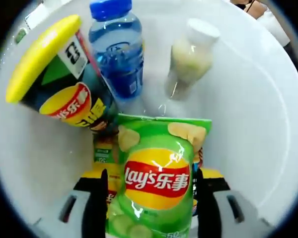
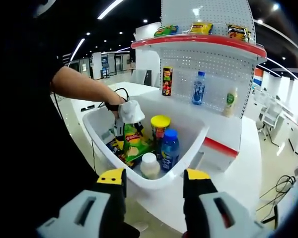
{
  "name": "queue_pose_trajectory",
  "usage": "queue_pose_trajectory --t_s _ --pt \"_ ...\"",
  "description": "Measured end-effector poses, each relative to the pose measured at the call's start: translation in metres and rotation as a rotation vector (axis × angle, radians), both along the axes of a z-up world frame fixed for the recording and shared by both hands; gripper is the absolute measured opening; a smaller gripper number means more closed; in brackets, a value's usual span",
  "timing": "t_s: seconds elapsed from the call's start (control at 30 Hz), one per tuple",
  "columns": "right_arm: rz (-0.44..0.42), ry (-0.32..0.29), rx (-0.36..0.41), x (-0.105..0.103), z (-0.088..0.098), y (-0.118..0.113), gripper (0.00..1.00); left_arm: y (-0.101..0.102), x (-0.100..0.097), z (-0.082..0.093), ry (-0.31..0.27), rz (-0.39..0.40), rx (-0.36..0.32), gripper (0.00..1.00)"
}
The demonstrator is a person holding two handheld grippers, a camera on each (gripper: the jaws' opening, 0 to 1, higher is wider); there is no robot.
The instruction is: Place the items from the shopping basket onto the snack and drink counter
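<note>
A green Lay's chip bag fills the gap between my left gripper's two jaws, which press on its sides; the gripper is shut on it. Beyond it in the white basket lie a yellow-lidded chip can, a blue-capped drink bottle and a pale white-capped bottle. The right gripper view shows the basket on the white counter, with a gloved hand holding the left gripper down on the green bag. My right gripper hangs open before the basket's near rim, empty.
Behind the basket stands a pegboard shelf with a chip can, a blue bottle and a pale bottle. Several snack bags lie on the red-edged top shelf. A person's arm reaches in from the left.
</note>
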State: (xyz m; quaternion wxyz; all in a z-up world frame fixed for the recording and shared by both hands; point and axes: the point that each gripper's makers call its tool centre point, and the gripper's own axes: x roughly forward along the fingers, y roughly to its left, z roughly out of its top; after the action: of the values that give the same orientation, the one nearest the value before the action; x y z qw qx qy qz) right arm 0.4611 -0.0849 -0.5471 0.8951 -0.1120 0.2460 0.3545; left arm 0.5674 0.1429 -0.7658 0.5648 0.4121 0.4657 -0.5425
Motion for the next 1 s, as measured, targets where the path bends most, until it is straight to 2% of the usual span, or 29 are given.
queue_pose_trajectory --t_s 0.5,0.83,1.0 --pt "-0.019 0.01 -0.001 -0.005 -0.003 -0.007 0.45 0.0 -0.007 -0.017 0.042 -0.012 0.018 0.67" --pt "-0.026 0.02 -0.002 -0.007 -0.007 -0.011 0.45 0.0 -0.005 -0.018 0.039 -0.012 0.022 0.58" --pt "-0.025 0.021 -0.001 -0.005 -0.008 -0.011 0.45 0.0 -0.006 -0.018 0.045 -0.017 0.017 0.5"
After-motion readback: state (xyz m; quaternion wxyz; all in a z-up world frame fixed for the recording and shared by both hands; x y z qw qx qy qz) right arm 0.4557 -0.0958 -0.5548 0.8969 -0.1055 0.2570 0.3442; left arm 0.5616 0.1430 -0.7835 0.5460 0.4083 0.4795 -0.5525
